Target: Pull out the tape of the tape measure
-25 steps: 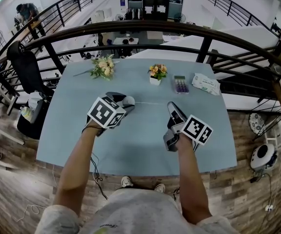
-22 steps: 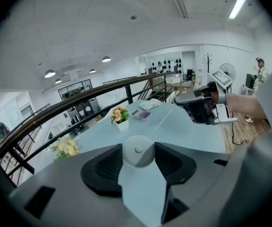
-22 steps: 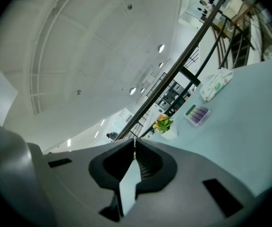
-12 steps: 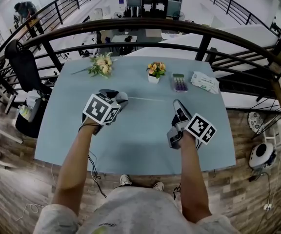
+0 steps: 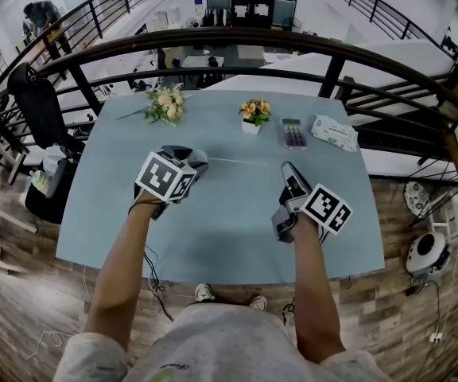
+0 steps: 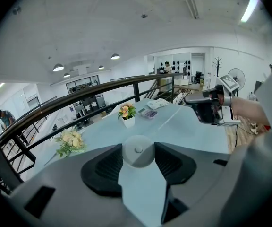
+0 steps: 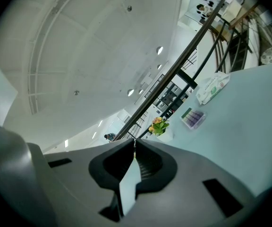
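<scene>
Head view: the left gripper [image 5: 183, 164] has its jaws spread wide around the round white tape measure case [image 6: 138, 151], pads pressing its sides, over the pale blue table [image 5: 229, 237]. The thin tape [image 5: 245, 162] runs right from it to the right gripper [image 5: 287, 172], whose jaws are pinched tight on its end. Versus a second ago the tape's pulled out a bit longer. Since half a second ago nothing's really moved.

The blue table [image 5: 213, 229] bears a bouquet [image 5: 165, 104], a flowerpot [image 5: 254, 118], a purple case [image 5: 293, 136] and a wipes pack [image 5: 334, 134].
</scene>
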Action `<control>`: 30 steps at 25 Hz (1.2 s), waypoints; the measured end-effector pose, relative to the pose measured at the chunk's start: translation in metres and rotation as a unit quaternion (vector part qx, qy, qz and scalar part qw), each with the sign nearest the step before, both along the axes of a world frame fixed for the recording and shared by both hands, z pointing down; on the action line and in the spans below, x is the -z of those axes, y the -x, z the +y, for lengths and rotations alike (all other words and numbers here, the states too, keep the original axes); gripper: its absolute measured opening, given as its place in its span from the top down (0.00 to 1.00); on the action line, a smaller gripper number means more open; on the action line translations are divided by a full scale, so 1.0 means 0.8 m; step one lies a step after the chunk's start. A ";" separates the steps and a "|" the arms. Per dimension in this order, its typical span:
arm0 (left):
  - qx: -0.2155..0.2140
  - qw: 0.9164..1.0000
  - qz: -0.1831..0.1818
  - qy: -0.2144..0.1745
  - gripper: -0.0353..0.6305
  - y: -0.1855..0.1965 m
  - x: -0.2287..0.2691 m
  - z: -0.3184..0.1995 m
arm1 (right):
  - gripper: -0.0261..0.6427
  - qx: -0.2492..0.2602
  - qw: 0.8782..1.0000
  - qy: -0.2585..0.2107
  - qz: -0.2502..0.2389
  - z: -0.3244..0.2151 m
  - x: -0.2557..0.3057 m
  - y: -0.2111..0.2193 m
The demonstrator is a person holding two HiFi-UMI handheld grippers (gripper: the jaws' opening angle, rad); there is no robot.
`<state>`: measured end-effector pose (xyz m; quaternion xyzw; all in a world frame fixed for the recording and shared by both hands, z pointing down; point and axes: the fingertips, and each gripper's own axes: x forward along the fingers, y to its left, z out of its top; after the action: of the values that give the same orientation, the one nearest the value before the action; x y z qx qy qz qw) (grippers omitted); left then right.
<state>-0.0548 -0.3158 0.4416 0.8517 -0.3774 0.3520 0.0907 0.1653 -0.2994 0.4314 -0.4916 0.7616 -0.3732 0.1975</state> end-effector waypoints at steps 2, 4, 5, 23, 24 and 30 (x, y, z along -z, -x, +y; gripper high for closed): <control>0.001 1.000 -0.001 0.000 0.63 0.002 0.001 0.000 | 0.94 0.001 1.000 0.000 0.001 0.000 0.001 0.001; 0.001 1.000 0.000 0.001 0.63 0.002 0.001 0.001 | 0.94 0.002 1.000 0.000 0.001 0.001 0.001 0.002; 0.002 1.000 -0.001 0.001 0.63 0.003 0.001 0.002 | 0.94 0.002 1.000 0.000 0.001 0.001 0.001 0.002; 0.001 1.000 -0.004 0.006 0.63 0.001 -0.005 0.002 | 0.94 0.004 1.000 -0.003 -0.001 0.000 0.001 -0.002; 0.001 1.000 -0.004 0.007 0.63 0.002 -0.005 0.002 | 0.94 0.004 1.000 -0.003 0.000 -0.001 0.001 -0.002; 0.005 1.000 -0.005 0.007 0.63 0.009 -0.007 0.004 | 0.94 -0.007 1.000 -0.001 -0.001 0.001 0.000 -0.004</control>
<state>-0.0617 -0.3122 0.4474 0.8474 -0.3799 0.3581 0.0967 0.1684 -0.2985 0.4318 -0.4966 0.7584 -0.3712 0.2010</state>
